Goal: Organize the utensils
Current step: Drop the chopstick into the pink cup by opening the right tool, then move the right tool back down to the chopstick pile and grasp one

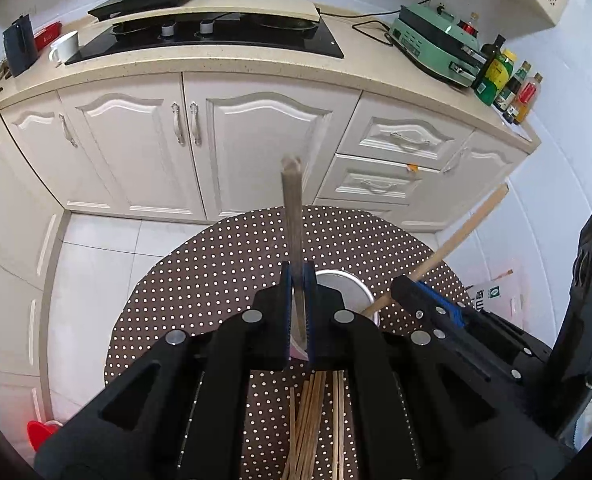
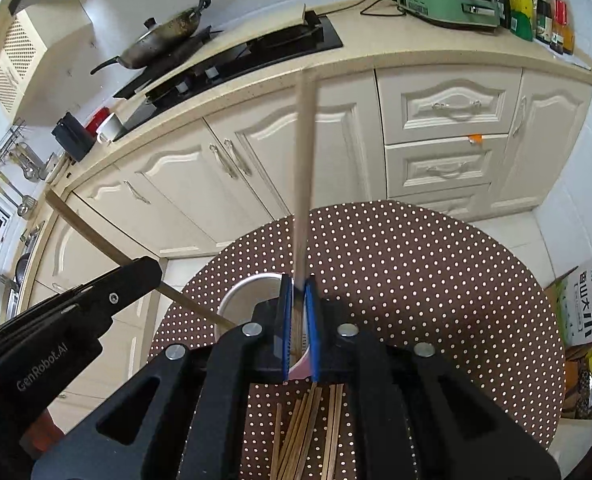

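Left gripper (image 1: 298, 312) clamped shut on a darker brown flat wooden chopstick (image 1: 292, 208), tilted over a round white cup (image 1: 350, 292). Right gripper (image 2: 298, 320) clamped shut on a pale wooden chopstick (image 2: 304, 168), upright above the cup's rim. Only from the right wrist: a yellow-green printed cardboard box (image 2: 588, 312) on the floor and a hanging utensil rack (image 2: 4, 160). Only from the left wrist: a red object (image 1: 42, 432) on the floor. Loose bundle of wooden chopsticks (image 1: 312, 424) flat on the round brown polka-dot surface (image 1: 216, 272), nearer than the cup. Cream kitchen cabinets (image 1: 144, 140) and black cooktop (image 1: 216, 36) beyond.
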`<state>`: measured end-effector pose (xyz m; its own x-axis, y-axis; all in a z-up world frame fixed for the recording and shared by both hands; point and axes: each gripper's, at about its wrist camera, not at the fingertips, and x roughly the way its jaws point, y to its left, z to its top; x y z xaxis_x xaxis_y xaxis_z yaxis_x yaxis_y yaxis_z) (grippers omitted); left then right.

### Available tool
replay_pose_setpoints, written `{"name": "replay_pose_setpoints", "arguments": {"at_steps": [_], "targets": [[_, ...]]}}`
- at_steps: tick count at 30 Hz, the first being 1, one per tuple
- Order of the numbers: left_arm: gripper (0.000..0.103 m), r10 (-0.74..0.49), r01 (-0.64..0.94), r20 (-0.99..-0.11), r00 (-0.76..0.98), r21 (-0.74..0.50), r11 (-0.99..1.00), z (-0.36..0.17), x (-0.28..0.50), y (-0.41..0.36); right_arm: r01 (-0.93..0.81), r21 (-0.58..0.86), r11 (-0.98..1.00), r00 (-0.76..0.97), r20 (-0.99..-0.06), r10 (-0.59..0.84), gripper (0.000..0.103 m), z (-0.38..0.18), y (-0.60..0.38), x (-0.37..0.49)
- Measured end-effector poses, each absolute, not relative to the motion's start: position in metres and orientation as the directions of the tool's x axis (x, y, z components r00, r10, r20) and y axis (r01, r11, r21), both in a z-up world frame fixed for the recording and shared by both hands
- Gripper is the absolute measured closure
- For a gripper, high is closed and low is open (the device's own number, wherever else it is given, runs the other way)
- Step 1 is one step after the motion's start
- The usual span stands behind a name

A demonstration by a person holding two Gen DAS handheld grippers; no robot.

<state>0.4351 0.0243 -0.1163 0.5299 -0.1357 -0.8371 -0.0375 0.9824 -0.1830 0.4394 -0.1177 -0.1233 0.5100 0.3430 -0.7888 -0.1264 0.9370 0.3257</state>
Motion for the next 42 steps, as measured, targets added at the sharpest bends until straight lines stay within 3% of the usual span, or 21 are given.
{"name": "replay_pose_setpoints", "arguments": {"at_steps": [5,12,14,16,18,22,31,42], "targets": [[0.095,-0.122,-0.021,-0.836,0.535,-0.157,0.987,-0.121,0.435,0.025,-0.121,0.343,0.932,0.487,-0.797,0.357,0.093,-0.127,-0.12,0.441],[0.093,-0.11,-0.029,-0.862,0.496,-0.143,0.989,-0.134,0.435,0.026,-0.102,0.319,0.942,0.495,-0.805,0.326,0.053,-0.124,-0.127,0.435],[0.087,-0.111,-0.03,-0.87,0.48,-0.143,0.989,-0.136,0.434,0.025,-0.095,0.309,0.946,0.497,-0.809,0.314,0.046,-0.122,-0.13,0.434],[0.068,-0.106,-0.03,-0.872,0.478,-0.138,0.99,-0.137,0.431,0.024,-0.091,0.298,0.95,0.502,-0.811,0.302,0.041,-0.119,-0.133,0.432],[0.055,-0.086,-0.039,-0.863,0.497,-0.121,0.992,-0.135,0.426,0.023,-0.083,0.284,0.955,0.512,-0.81,0.286,0.034,-0.115,-0.136,0.429],[0.049,-0.093,-0.043,-0.853,0.514,-0.134,0.99,-0.13,0.418,0.024,-0.062,0.287,0.956,0.529,-0.803,0.275,0.02,-0.107,-0.148,0.425],[0.038,-0.071,-0.023,-0.845,0.53,-0.098,0.995,-0.123,0.397,0.018,-0.055,0.276,0.96,0.563,-0.785,0.258,0.01,-0.093,-0.156,0.409],[0.028,-0.014,-0.072,-0.84,0.543,-0.063,0.995,-0.118,0.363,0.02,-0.046,0.278,0.96,0.575,-0.778,0.253,0.008,-0.084,-0.166,0.384]]}}
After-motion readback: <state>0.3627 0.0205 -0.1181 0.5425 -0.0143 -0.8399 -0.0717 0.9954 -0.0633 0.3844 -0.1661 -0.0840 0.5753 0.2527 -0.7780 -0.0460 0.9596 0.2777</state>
